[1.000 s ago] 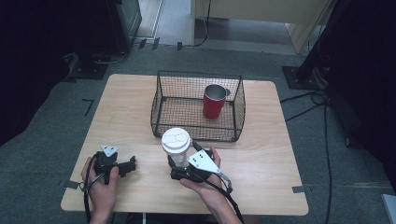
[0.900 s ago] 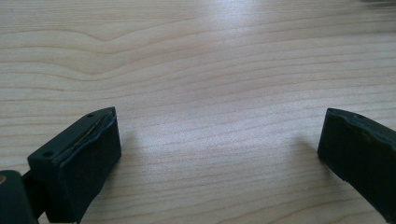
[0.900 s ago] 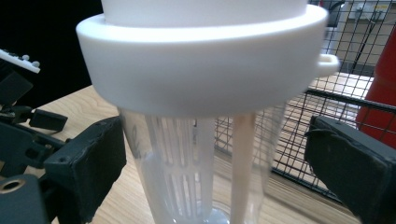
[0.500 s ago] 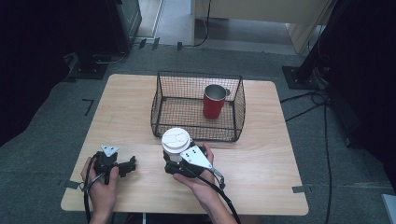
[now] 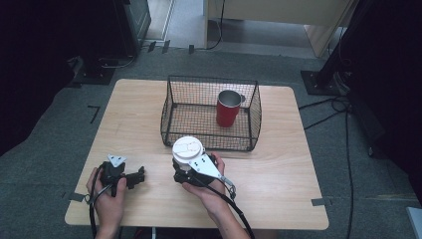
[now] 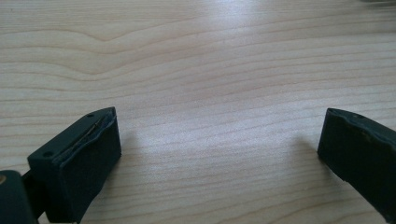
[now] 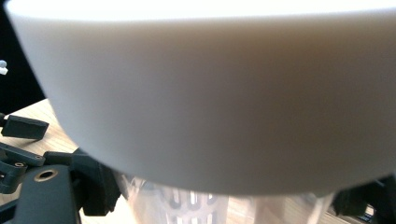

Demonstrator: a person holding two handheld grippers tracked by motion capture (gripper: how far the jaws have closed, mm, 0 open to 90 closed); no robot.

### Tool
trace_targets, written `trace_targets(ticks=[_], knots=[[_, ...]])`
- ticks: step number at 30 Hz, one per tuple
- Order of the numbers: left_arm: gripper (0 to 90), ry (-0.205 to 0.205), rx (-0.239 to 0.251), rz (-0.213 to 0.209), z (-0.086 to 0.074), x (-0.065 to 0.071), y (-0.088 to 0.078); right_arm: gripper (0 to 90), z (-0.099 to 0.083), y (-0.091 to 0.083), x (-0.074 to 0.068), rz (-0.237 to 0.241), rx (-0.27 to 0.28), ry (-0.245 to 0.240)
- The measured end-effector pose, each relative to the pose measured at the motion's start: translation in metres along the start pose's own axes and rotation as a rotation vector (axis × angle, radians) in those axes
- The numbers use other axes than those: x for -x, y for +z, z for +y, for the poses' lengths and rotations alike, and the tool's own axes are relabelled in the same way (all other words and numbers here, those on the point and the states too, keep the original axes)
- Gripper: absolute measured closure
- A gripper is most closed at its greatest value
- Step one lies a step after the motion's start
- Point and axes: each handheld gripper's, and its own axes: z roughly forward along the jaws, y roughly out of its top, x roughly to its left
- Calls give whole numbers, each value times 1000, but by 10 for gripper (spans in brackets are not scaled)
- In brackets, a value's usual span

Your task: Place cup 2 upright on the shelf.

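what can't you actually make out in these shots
- Cup body under the white lid: hidden in the high view by the lid and the right gripper.
- Contents of the clear cup: right gripper view, lid blocks it.
- Inside of the red mug: too small in the high view, behind the wire basket mesh.

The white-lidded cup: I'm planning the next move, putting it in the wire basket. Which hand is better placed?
Right. Its tongs have just closed on the white-lidded cup, just in front of the wire basket; the left tongs sit open and empty.

Bright table [image 5: 278, 164] under overhead light, dark surroundings, close white lid [image 7: 205, 93] blurred
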Motion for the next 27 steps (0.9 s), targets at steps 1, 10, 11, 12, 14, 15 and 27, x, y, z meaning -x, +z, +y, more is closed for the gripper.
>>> trace_targets(ticks=[1, 10, 11, 12, 14, 15, 27], knots=[[0, 0, 0, 0, 0, 0, 0, 164, 0, 0, 0, 0, 0, 0], [0, 0, 0, 0, 0, 0, 0, 165, 6, -5, 2, -3, 30, 24], [0, 0, 0, 0, 0, 0, 0, 165, 6, -5, 2, -3, 30, 24], [0, 0, 0, -1, 0, 0, 0, 164, 7, -7, 2, 2, 40, 26], [0, 0, 0, 0, 0, 0, 0, 164, 9, -9, 2, 4, 47, 28], [0, 0, 0, 0, 0, 0, 0, 164, 9, -9, 2, 4, 47, 28], [0, 0, 0, 0, 0, 0, 0, 163, 21, -19, 7, 0, 77, 41]])
